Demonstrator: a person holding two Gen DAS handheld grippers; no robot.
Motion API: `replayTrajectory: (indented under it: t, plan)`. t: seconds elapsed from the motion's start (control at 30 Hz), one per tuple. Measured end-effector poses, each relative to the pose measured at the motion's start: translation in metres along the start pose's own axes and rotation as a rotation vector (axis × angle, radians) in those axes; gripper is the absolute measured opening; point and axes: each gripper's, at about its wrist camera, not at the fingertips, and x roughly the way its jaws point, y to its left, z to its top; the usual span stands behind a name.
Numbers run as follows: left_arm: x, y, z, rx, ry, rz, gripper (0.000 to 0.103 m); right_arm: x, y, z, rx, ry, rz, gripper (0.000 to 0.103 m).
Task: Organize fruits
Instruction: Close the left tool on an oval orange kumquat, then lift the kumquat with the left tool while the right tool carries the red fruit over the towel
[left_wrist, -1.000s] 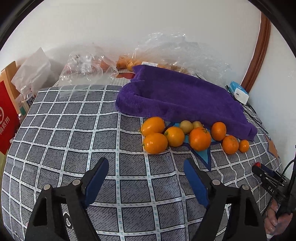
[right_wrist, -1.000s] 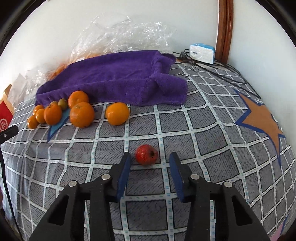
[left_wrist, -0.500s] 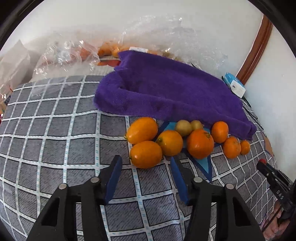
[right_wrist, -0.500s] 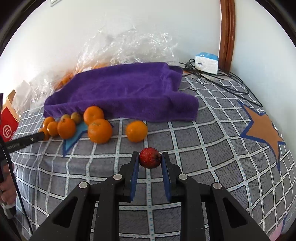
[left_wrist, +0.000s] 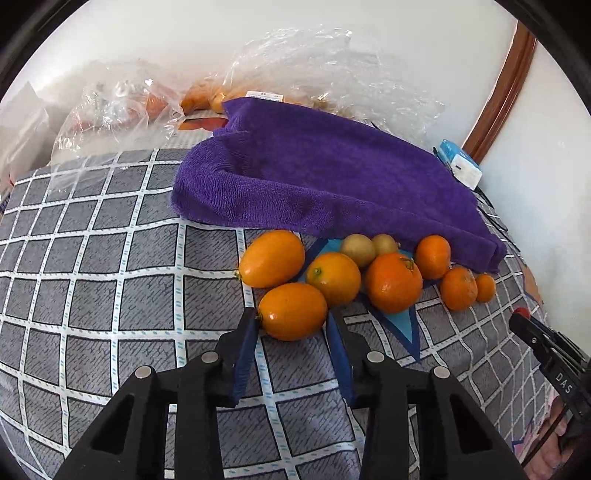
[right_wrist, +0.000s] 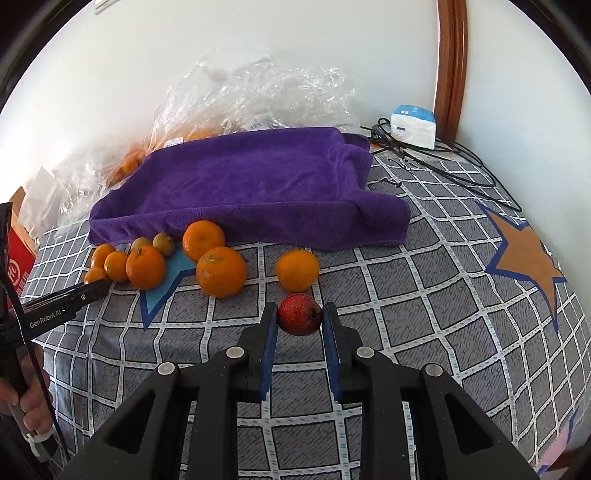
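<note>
A cluster of orange fruits and two small green-brown ones (left_wrist: 357, 249) lies in front of a purple towel (left_wrist: 332, 177) on the checked cloth. My left gripper (left_wrist: 291, 321) has its blue fingers closed against the sides of the nearest oval orange fruit (left_wrist: 292, 311). My right gripper (right_wrist: 299, 319) is shut on a small red fruit (right_wrist: 299, 318) and holds it just in front of a lone orange (right_wrist: 297, 269). The towel (right_wrist: 251, 184) and the cluster (right_wrist: 147, 266) also show in the right wrist view.
Clear plastic bags with more fruit (left_wrist: 207, 99) lie behind the towel by the wall. A white-blue box (right_wrist: 413, 125) and black cables (right_wrist: 443, 162) sit at the back right. A red carton (right_wrist: 18, 254) stands at the left edge.
My left gripper moved forward to the cluster and closed around the nearest oval fruit. My right gripper closed on the red fruit and carried it toward the lone orange.
</note>
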Motion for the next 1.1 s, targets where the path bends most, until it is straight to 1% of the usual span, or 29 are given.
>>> replayTrajectory:
  t: [0.2,0.4,0.63,0.87,1.1]
  plan:
    - [-0.009,0.007,-0.004,-0.004,0.01,-0.019,0.036,-0.007,0.006,0.002,0.001,-0.011,-0.009,0.024]
    - [-0.03,0.017,-0.005,-0.011,-0.015,0.006,0.036,-0.009,0.014,0.009,-0.007,-0.021,0.005,0.024]
    - [-0.054,0.031,-0.004,-0.064,-0.043,0.036,0.036,-0.015,0.024,0.019,-0.022,-0.049,0.042,0.024]
    - [-0.075,0.03,0.0,-0.098,-0.075,0.059,0.036,-0.027,0.034,0.026,-0.076,-0.077,0.056,0.024]
    - [-0.091,0.025,0.004,-0.127,-0.1,0.071,0.036,-0.038,0.034,0.036,-0.111,-0.102,0.074,0.024]
